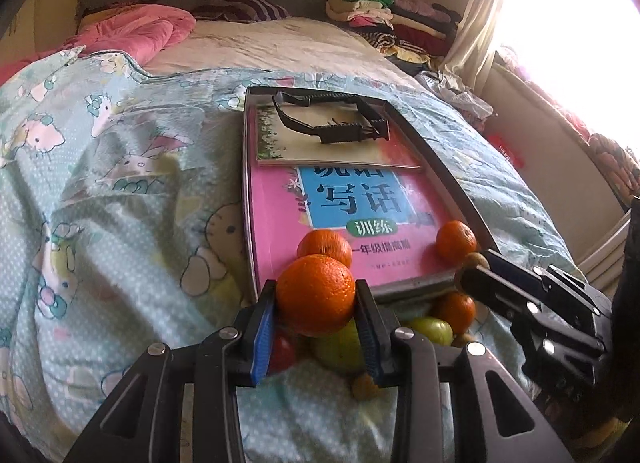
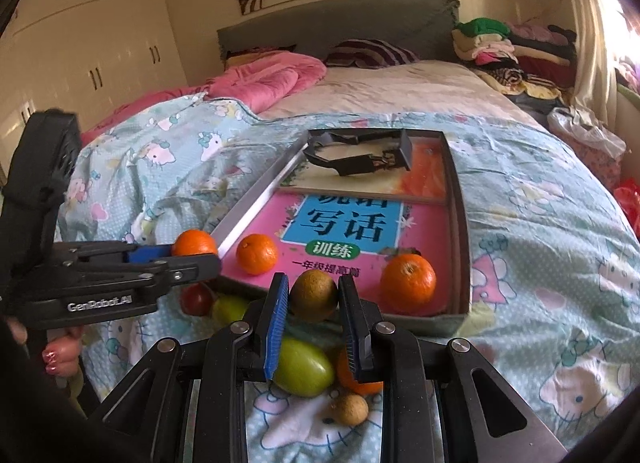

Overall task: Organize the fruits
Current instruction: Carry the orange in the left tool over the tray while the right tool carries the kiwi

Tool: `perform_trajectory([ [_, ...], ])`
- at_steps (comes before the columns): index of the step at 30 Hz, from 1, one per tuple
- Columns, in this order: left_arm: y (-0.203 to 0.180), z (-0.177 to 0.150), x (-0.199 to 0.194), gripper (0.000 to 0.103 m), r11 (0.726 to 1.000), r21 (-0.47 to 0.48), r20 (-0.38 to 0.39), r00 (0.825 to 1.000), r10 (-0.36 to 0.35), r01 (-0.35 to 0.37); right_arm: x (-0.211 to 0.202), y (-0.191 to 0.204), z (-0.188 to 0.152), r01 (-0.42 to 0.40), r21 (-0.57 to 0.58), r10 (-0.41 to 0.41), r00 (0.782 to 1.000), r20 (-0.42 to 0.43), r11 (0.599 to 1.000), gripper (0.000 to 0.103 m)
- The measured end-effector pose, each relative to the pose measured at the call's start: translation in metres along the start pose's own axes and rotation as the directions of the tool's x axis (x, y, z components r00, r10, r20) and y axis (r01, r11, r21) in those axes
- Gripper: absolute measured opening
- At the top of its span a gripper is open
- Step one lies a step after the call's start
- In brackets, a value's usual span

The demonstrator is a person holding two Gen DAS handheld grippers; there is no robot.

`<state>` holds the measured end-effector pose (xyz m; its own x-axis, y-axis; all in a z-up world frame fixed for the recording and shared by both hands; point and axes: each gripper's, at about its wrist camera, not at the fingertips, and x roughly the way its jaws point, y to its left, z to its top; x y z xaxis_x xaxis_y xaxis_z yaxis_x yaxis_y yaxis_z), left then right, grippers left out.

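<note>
Left tool (image 1: 316,299): yours is pinching a round orange tangerine (image 1: 316,294) between its blue-padded fingers, held up over the near rim of the tray.

Right tool (image 2: 313,297): clamped tight on a small brown fuzzy kiwi (image 2: 313,295), hanging just above the tray's near edge.

Under the tools: loose fruit on the bedspread: a green plum-shaped fruit (image 2: 302,366), a red one (image 2: 196,299), another green one (image 2: 229,309), an orange one (image 2: 356,381) half hidden behind your right finger, and a little tan round longan-looking thing (image 2: 349,409).

Tray: shallow grey rectangular tray (image 2: 460,199) sitting on the bed, lined with a pink workbook with a blue title panel (image 2: 344,223). Two more tangerines are already on it, one at the left (image 2: 256,253), one at the right (image 2: 408,282).

Far end of tray: a black plastic clip-like frame (image 2: 360,157) lies on a second, paler book (image 1: 340,143).

Bed: light blue cartoon-cat quilt (image 1: 120,183) under everything, pink duvet (image 1: 136,33) further back.

Your hand: fingers with pink nail polish (image 2: 60,355) show below the left tool.
</note>
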<state>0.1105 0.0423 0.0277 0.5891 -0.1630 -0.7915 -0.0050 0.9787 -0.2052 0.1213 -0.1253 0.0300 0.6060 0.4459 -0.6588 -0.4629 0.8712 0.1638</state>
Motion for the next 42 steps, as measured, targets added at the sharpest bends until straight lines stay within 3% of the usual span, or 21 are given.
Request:
perform_trajectory([
  [12,0.004,0.015,0.025,0.037,0.999,0.008,-0.065,0.997,0.047,-0.047,0.023,0.001,0.01,-0.009,-0.025,0.008,1.0,-0.021,1.0,0.026],
  [42,0.006,0.009,0.029,0.038,1.0,0.017,-0.024,1.0,0.003,-0.003,0.071,0.01,0.02,-0.014,-0.115,-0.001,0.991,-0.133,0.993,0.026],
])
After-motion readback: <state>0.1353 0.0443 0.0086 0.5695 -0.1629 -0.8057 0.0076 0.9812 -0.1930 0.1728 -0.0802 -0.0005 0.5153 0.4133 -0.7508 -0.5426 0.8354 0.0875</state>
